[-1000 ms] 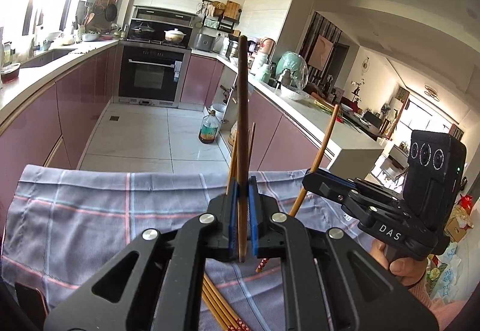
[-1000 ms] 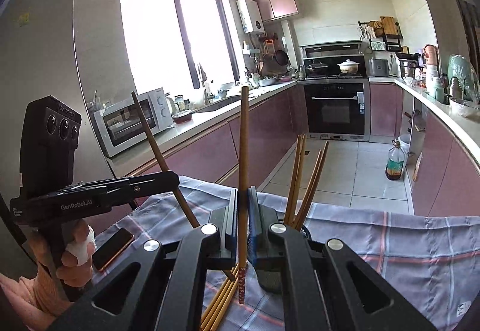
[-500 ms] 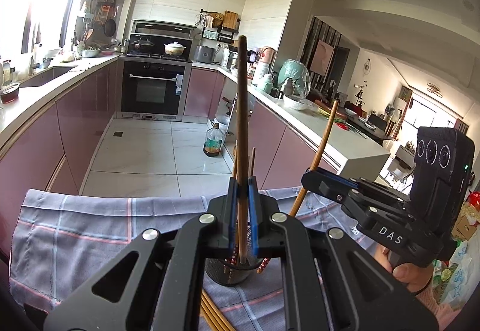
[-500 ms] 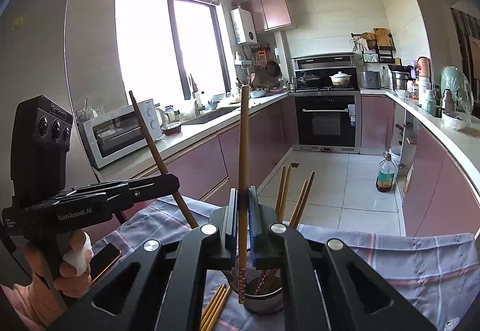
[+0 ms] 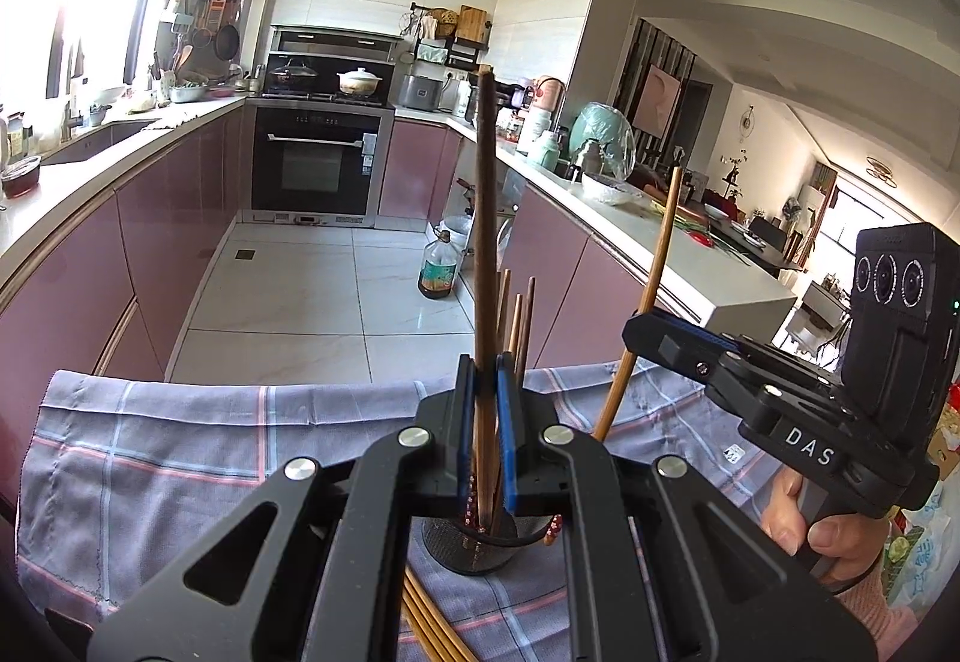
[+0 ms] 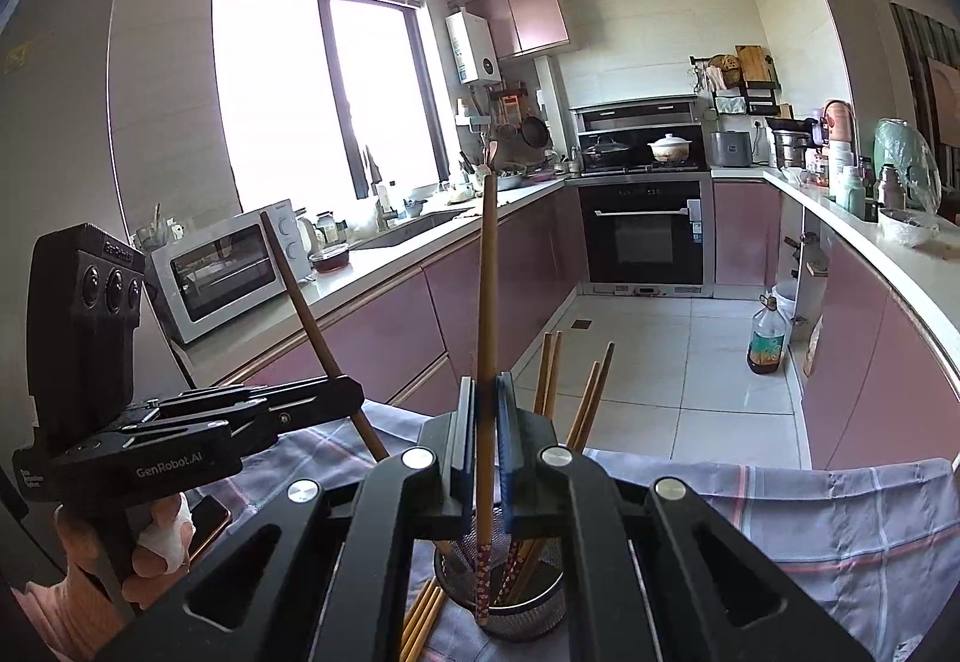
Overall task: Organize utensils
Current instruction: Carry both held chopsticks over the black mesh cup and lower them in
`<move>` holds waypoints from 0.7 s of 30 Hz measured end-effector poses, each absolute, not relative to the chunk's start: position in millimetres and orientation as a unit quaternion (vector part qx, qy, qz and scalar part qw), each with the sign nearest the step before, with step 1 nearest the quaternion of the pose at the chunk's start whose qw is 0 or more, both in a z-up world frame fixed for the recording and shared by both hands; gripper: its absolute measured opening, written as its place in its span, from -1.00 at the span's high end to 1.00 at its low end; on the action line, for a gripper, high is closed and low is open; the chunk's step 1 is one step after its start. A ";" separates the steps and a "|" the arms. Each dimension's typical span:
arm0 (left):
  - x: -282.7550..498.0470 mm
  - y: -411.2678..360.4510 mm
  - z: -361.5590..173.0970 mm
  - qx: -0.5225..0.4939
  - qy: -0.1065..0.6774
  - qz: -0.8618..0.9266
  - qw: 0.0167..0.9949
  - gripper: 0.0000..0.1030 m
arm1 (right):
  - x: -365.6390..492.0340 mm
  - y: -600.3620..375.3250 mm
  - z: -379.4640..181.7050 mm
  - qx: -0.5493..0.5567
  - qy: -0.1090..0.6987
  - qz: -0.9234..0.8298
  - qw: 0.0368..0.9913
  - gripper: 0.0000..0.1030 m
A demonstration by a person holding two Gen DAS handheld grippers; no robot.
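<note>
Two grippers each clamp one chopstick upright between closed jaws: the left gripper (image 5: 485, 410) holds a dark chopstick (image 5: 483, 218), the right gripper (image 6: 485, 422) a lighter chopstick (image 6: 487, 290). Both sticks point patterned end down into a mesh holder (image 6: 510, 611) containing perhaps four others, on the cloth-covered tabletop (image 5: 180, 440). A few loose chopsticks (image 5: 429, 626) lie beside it. Only the right view shows a phone (image 6: 207, 524).

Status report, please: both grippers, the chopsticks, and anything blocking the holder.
Left gripper shut on dark chopstick, right gripper shut on light chopstick. Both tips over mesh holder. Chopsticks already inside crowd it; loose ones lie beside.
</note>
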State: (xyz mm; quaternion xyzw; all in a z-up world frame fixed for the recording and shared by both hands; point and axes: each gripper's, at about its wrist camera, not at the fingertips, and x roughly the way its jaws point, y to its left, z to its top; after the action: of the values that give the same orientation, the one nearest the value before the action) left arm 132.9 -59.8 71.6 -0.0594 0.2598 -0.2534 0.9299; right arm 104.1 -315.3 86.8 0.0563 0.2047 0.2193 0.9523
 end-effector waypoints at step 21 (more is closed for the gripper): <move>149.4 -60.8 74.4 -0.052 0.276 -0.252 0.926 0.85 | 110.1 -313.9 90.8 0.058 0.194 0.211 0.956 0.90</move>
State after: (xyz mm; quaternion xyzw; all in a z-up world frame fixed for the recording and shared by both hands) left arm 149.4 -60.8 74.4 -0.0523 0.2761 -0.2516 0.9261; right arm 110.1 -313.9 90.8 0.0580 0.1936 0.2107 0.9564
